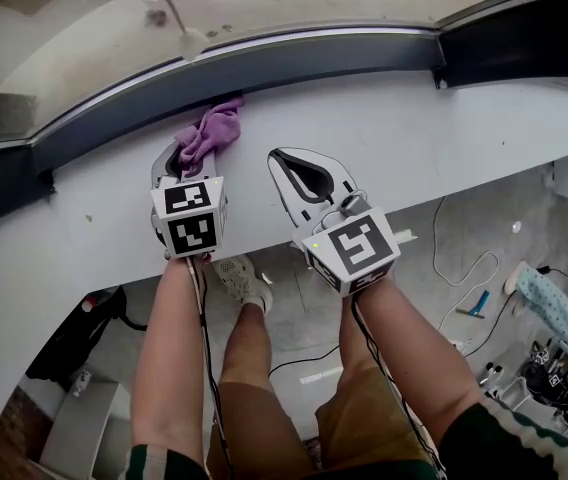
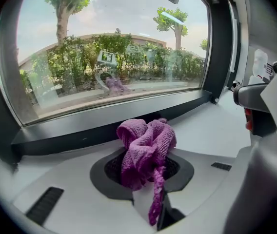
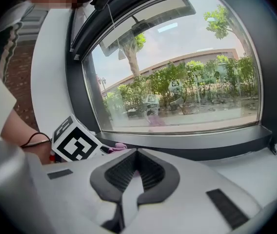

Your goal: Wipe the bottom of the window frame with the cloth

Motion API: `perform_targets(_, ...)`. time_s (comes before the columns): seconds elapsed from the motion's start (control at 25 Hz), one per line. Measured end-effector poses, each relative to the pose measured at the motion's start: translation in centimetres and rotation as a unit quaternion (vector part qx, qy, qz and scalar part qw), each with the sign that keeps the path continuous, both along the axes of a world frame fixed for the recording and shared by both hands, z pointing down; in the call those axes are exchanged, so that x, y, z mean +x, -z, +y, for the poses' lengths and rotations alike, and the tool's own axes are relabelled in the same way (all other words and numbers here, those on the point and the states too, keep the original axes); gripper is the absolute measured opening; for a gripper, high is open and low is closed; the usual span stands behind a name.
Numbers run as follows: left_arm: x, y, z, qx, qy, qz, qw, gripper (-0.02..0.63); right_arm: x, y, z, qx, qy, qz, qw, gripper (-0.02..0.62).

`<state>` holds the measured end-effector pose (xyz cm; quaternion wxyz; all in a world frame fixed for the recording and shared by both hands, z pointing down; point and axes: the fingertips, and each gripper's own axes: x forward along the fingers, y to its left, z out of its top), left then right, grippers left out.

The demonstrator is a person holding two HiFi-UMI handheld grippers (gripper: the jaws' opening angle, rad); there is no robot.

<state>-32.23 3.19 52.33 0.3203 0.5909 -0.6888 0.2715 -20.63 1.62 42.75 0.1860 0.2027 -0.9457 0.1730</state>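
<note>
Holding a purple cloth (image 1: 212, 131), the left tongs (image 1: 178, 160) are clamped tight on it. The cloth is bunched up over the white sill (image 1: 444, 138), and its far end touches the dark bottom of the window frame (image 1: 264, 68). The right tongs (image 1: 280, 158) are closed together with nothing in them, just beside the left ones

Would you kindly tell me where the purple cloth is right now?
Head view, left side: the purple cloth is clamped in the left gripper, right by the dark window frame.
</note>
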Motion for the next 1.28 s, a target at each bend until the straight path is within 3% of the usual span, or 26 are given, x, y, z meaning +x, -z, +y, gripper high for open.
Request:
perform_targets(0.6,-8.8,-0.1,6.4,0.002,0.044,-0.002,0.999,0.107,-9.3,-0.3,5.1,-0.004,0.041,0.022,0.999,0.014)
perform_targets(1.28,-20.3,0.1,16.0,0.0,0.15,-0.019,0.9885,0.107,-18.5,-1.2,12.8,-0.014,0.126,0.023,0.992,0.014)
